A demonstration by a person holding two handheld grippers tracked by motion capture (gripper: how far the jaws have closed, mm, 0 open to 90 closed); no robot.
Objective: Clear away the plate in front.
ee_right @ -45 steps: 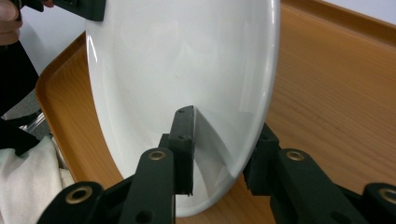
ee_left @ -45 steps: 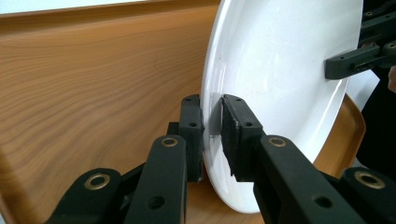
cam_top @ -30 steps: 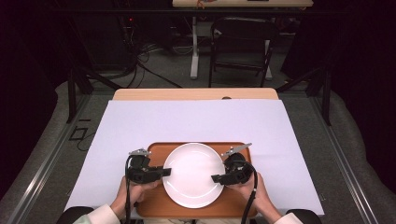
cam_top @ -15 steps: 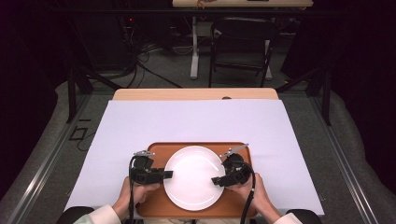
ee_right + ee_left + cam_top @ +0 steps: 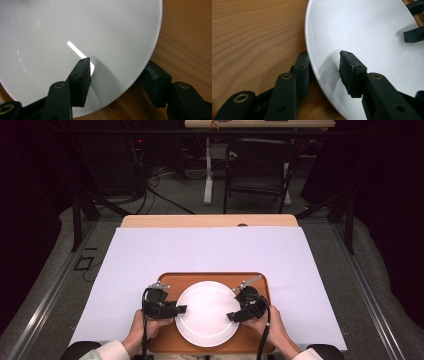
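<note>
A white plate (image 5: pixel 207 312) lies on a brown wooden tray (image 5: pixel 170 279) at the near edge of the table. My left gripper (image 5: pixel 181 309) straddles the plate's left rim, and my right gripper (image 5: pixel 231 316) straddles its right rim. In the left gripper view my left gripper (image 5: pixel 325 71) has one pad outside the rim and one over the plate (image 5: pixel 367 32), with a gap and a shadow under it. In the right gripper view my right gripper (image 5: pixel 117 81) stands the same way over the plate (image 5: pixel 75 27). Both pairs of jaws have just been opening, and neither presses on the rim.
A pale sheet (image 5: pixel 210 250) covers the table beyond and beside the tray. The table's bare wooden strip (image 5: pixel 210 221) runs along the far edge. A chair (image 5: pixel 257 165) and floor cables (image 5: pixel 160 185) lie past it. The right gripper's jaws (image 5: pixel 414 35) show across the plate.
The plate has come slightly toward the near edge of the tray. Both grippers' jaws have spread apart at its rim, and the left gripper shifted a little.
</note>
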